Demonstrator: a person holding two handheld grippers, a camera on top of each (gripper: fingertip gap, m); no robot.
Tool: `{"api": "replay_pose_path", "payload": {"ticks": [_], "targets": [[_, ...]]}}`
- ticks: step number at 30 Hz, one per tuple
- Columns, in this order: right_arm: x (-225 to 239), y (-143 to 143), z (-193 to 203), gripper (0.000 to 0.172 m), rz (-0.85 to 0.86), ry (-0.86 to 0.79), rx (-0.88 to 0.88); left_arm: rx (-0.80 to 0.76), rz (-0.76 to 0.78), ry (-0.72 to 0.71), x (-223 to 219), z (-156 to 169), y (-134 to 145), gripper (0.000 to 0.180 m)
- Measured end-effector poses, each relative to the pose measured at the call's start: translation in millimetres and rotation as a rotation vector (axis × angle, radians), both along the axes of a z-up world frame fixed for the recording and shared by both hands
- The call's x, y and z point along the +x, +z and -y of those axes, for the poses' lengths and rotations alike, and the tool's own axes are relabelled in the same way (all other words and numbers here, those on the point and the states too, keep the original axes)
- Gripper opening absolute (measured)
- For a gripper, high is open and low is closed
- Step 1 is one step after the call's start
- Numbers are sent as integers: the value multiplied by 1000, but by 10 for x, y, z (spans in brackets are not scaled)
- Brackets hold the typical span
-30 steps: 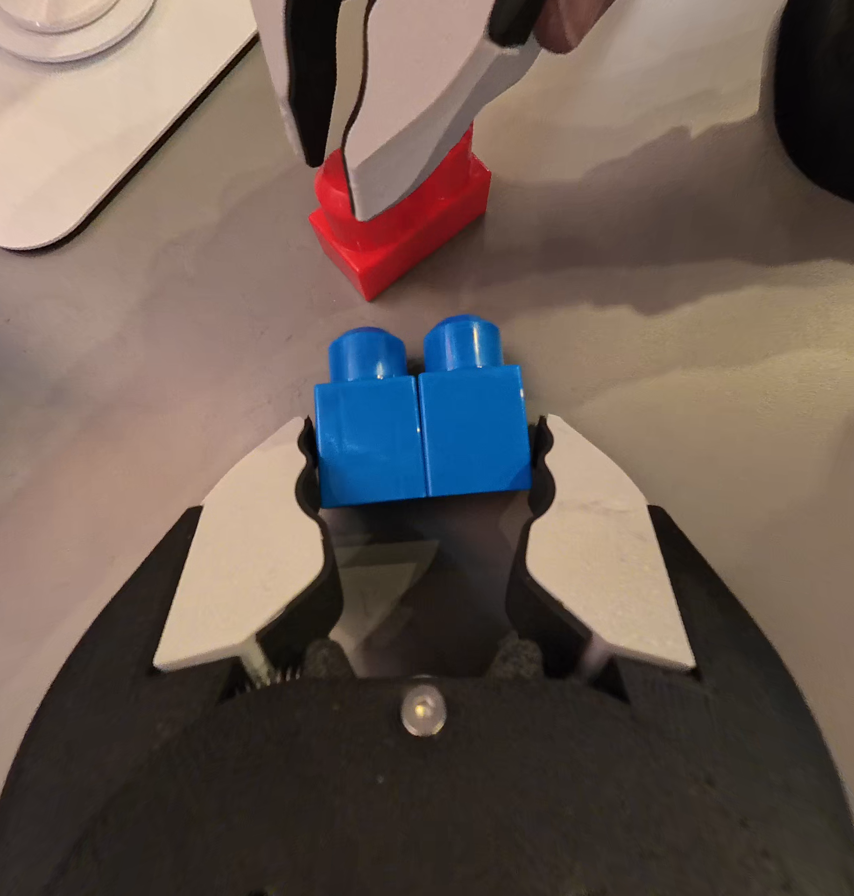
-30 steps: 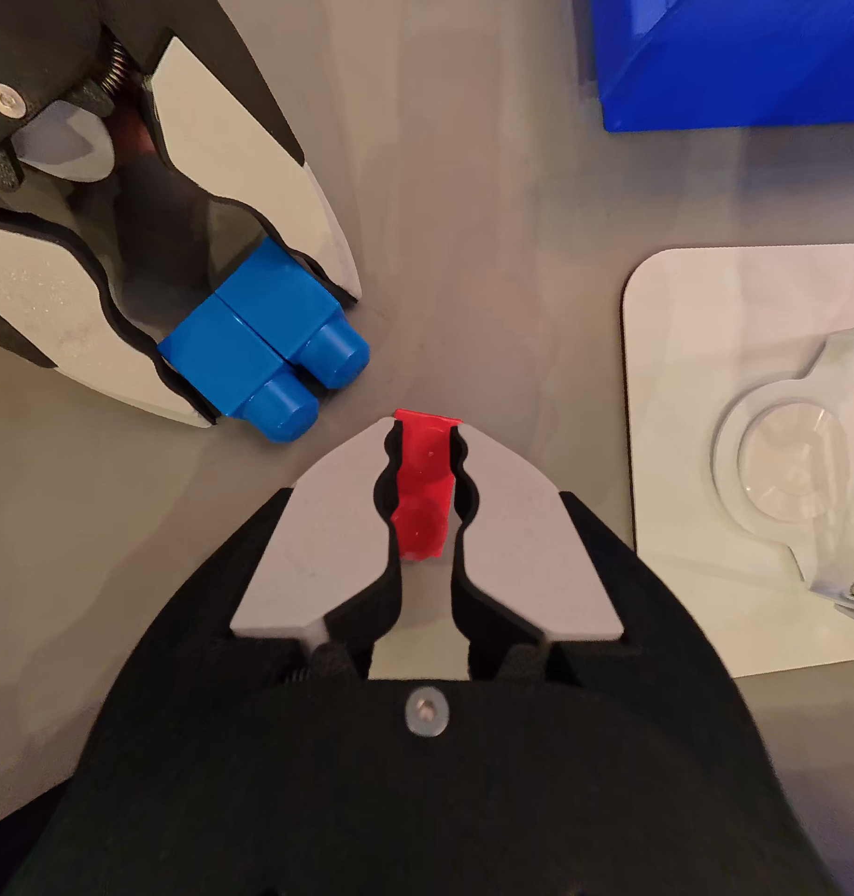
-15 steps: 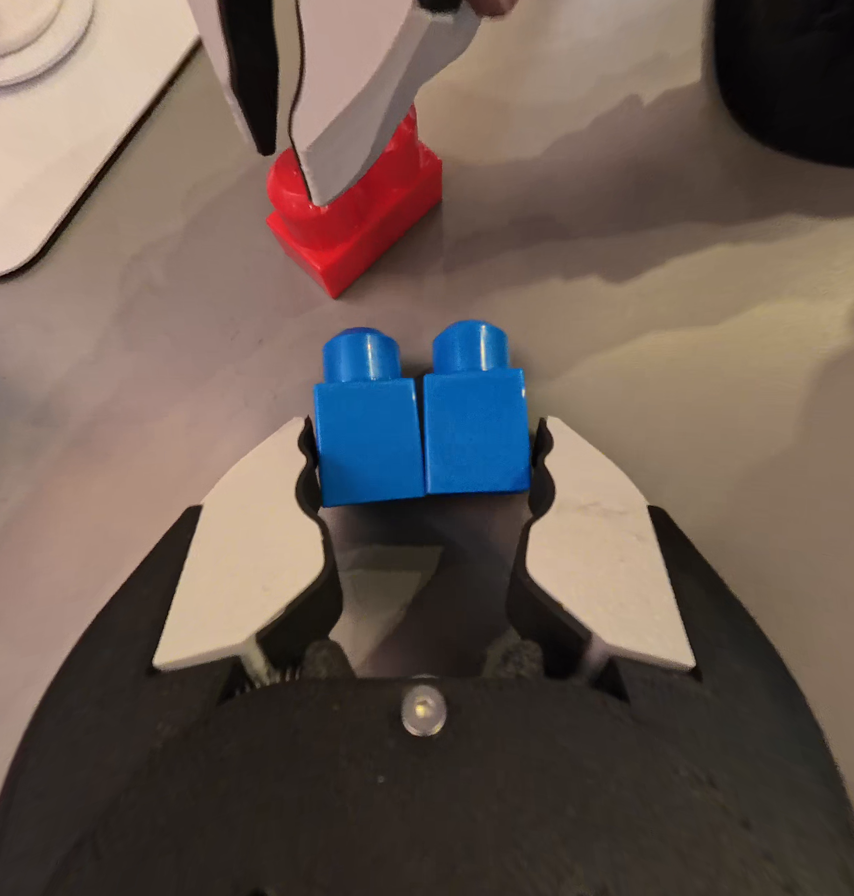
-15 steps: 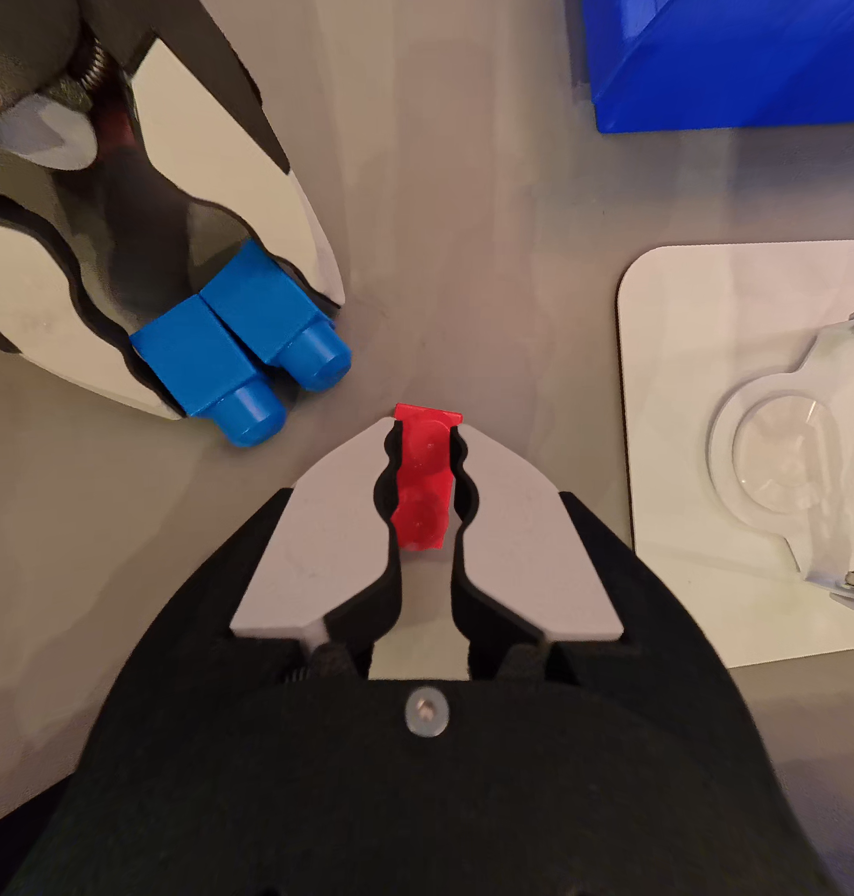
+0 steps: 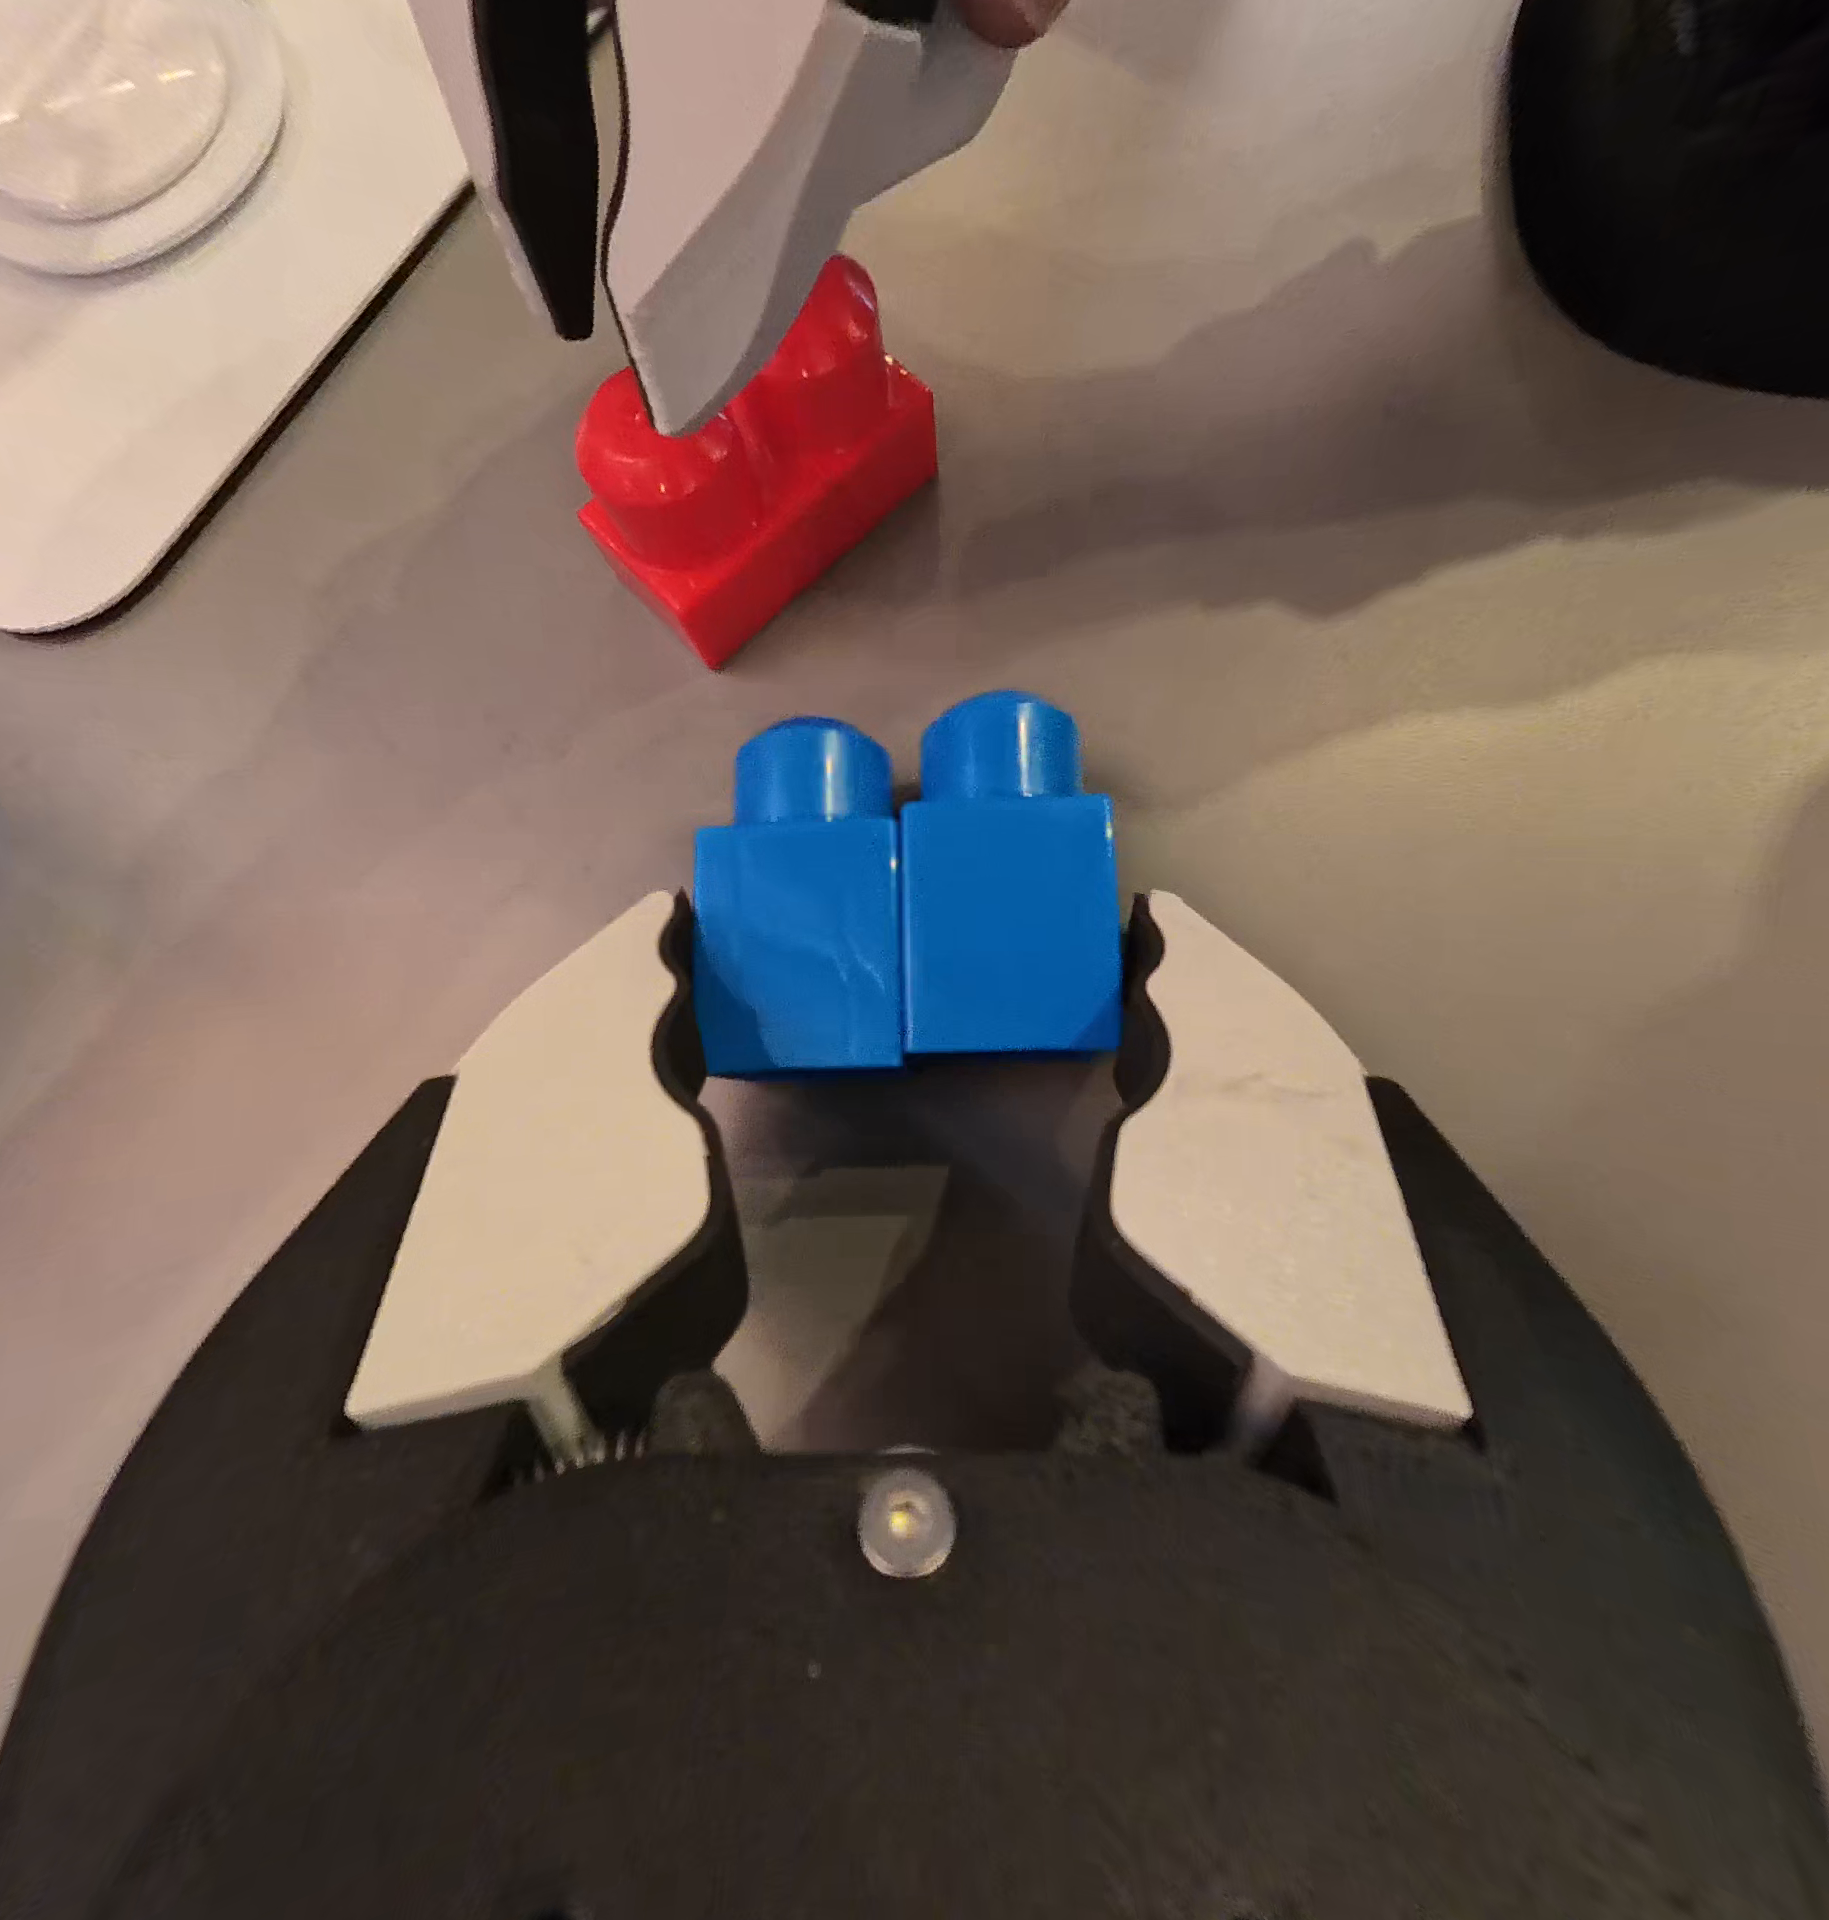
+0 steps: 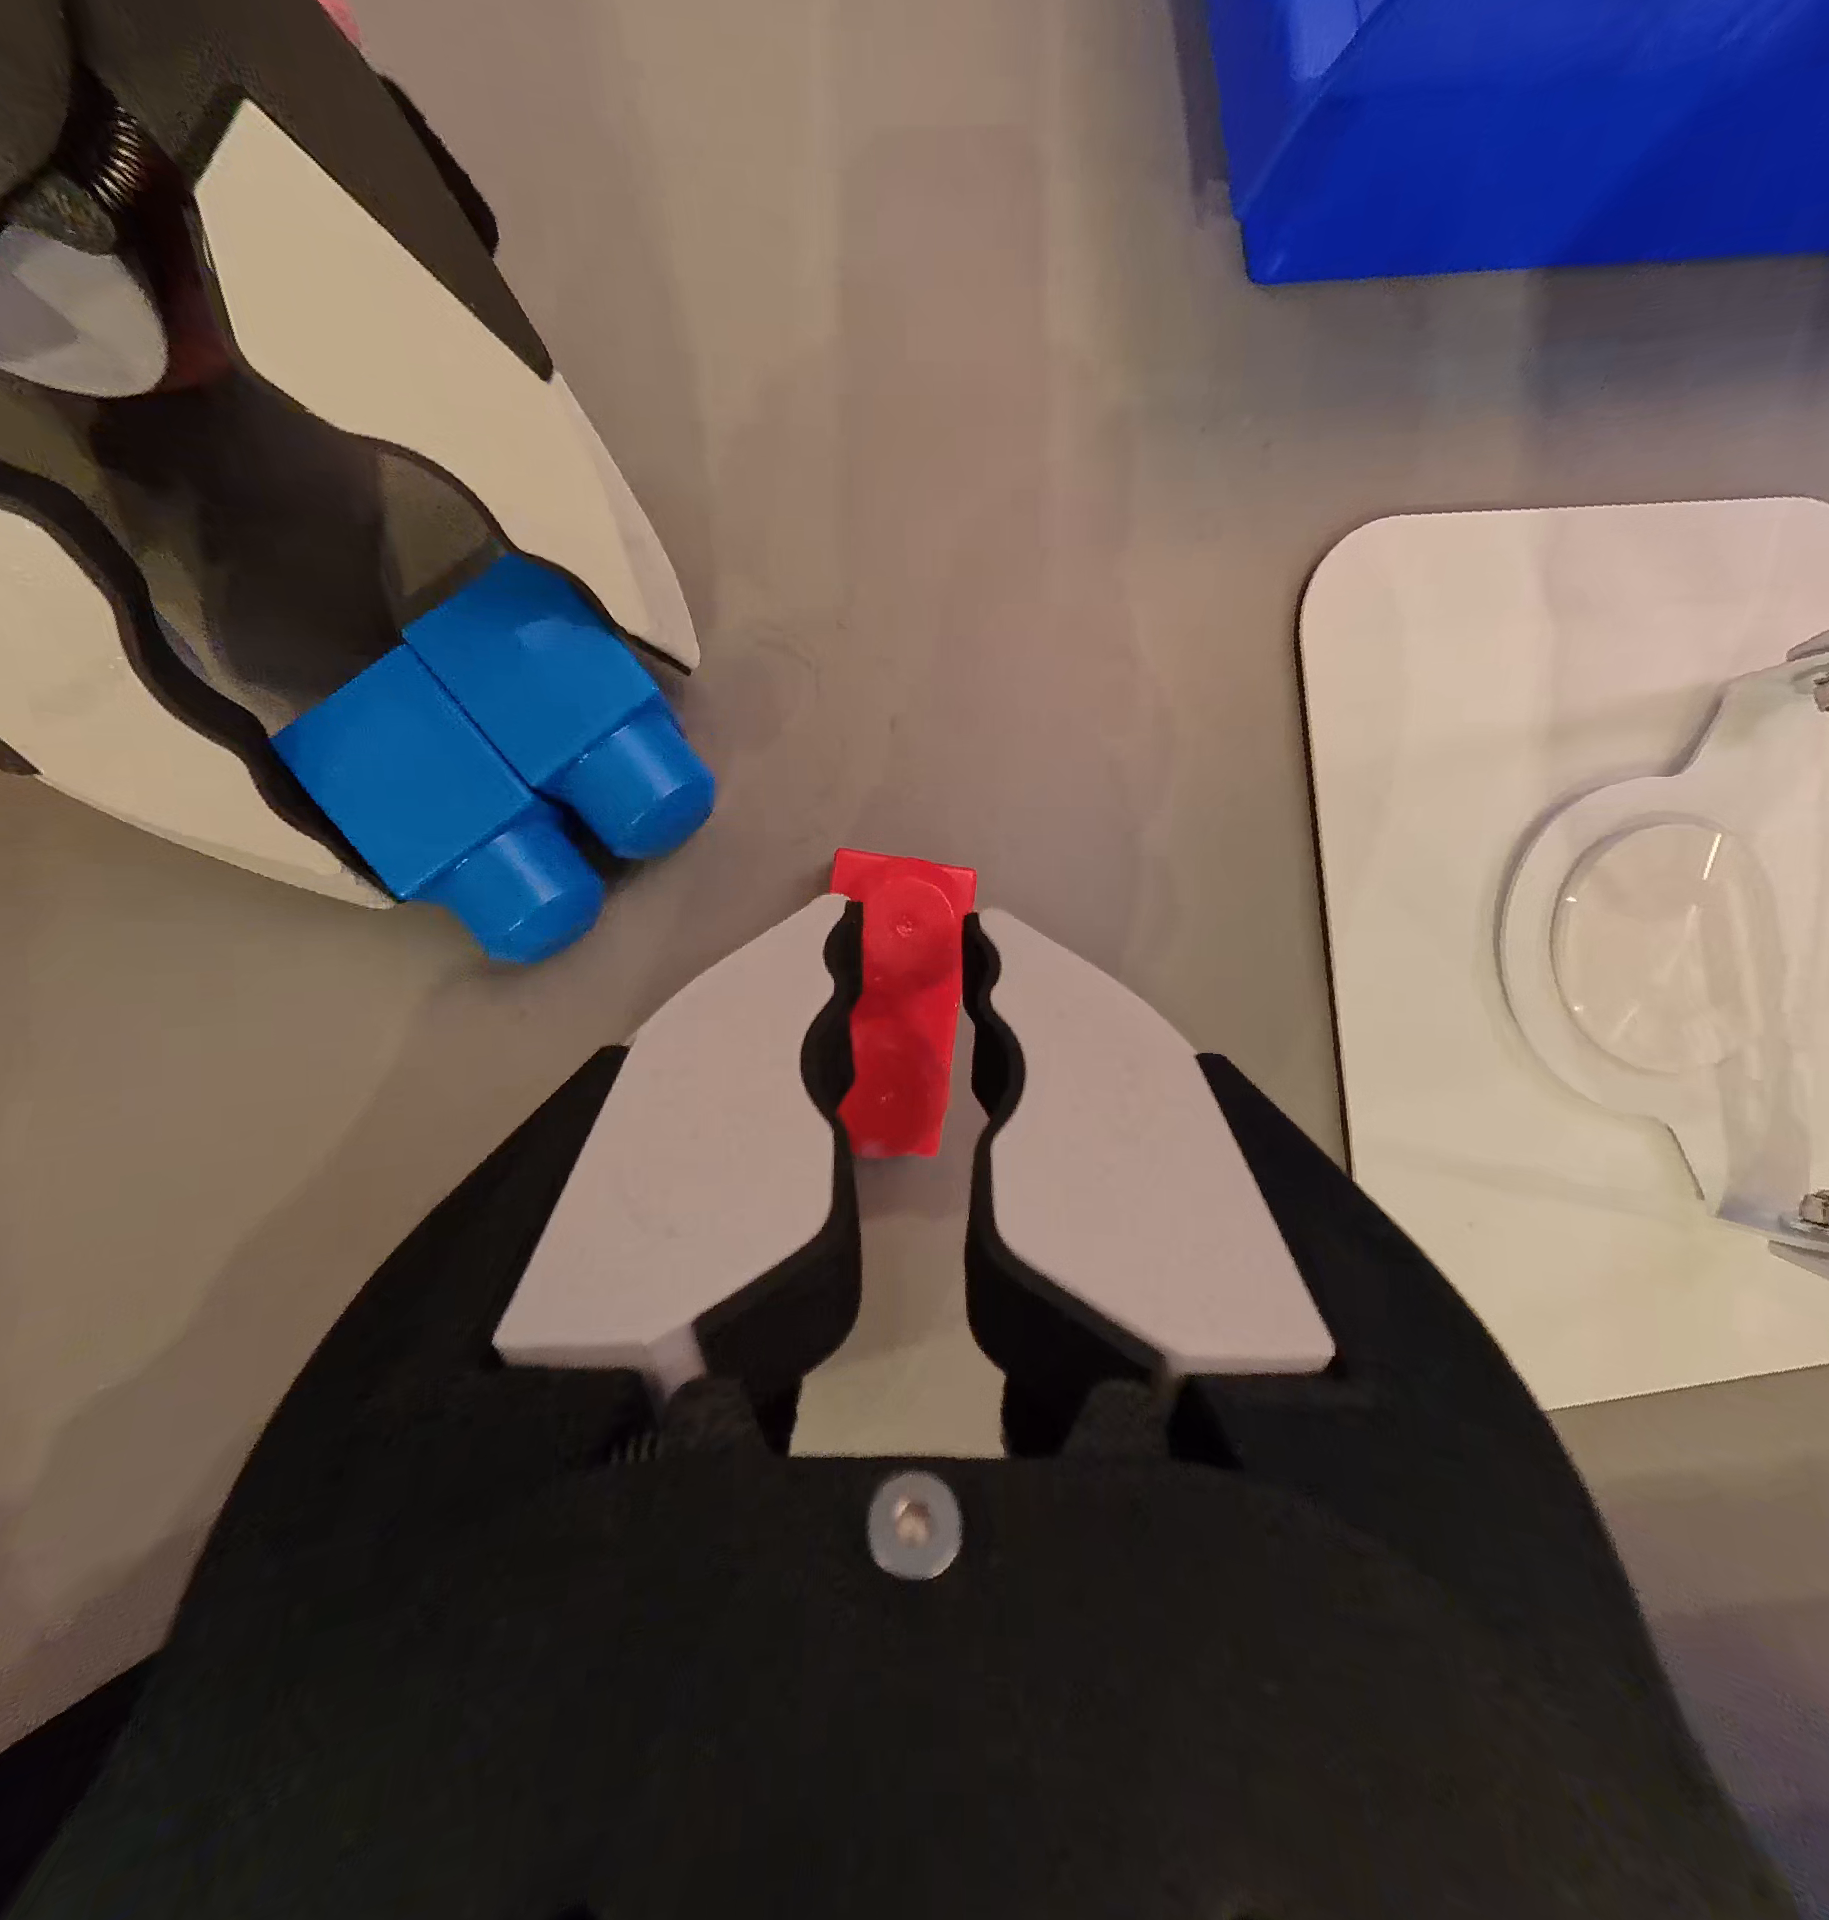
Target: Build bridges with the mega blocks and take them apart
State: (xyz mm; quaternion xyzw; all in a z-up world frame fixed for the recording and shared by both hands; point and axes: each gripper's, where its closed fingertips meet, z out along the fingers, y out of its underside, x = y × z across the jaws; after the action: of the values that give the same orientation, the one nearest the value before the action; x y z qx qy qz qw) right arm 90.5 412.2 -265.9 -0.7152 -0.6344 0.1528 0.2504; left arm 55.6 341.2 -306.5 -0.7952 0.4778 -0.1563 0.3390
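— What is the left gripper doing?

— It has two small blue plastic single-stud blocks side by side between its pads. The blocks lie on their sides with the studs pointing away, and a black pad touches each outer face, so I judge it clamped on the pair.

— And the right gripper?

— It reaches down from above and is closed on the studs of a red plastic two-stud block. That block sits flat on the table just ahead of the blue pair, not touching it.

— What has changed over the last second?

— Very little. Both grips hold as they were. From the left wrist, the red block now shows more of its second stud past the right gripper's fingers. The left gripper has drifted slightly with the blue pair, and the two blue blocks look pressed tighter together.

— What does that mean for the bridge?

— I think nothing is joined yet. This looks like lining up the pieces, the blue blocks likely as pillars and the red block as the span.

— And around them?

— A smooth, matte grey table. On it are a white rounded board carrying a clear plastic fitting, a blue bin and a dark object at the edge. The room itself does not show.
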Motion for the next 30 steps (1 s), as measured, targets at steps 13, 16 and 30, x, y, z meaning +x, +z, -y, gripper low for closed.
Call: {"api": "replay_pose_path", "payload": {"ticks": [13, 16, 30], "targets": [[59, 81, -25, 19, -22, -17, 0, 12, -27, -5, -10, -2, 26, 76], [80, 93, -29, 19, -18, -21, 1, -9, -22, -15, 15, 14, 9, 76], [101, 99, 16, 19, -19, -24, 3, 49, 50, 20, 33, -16, 92, 80]]}}
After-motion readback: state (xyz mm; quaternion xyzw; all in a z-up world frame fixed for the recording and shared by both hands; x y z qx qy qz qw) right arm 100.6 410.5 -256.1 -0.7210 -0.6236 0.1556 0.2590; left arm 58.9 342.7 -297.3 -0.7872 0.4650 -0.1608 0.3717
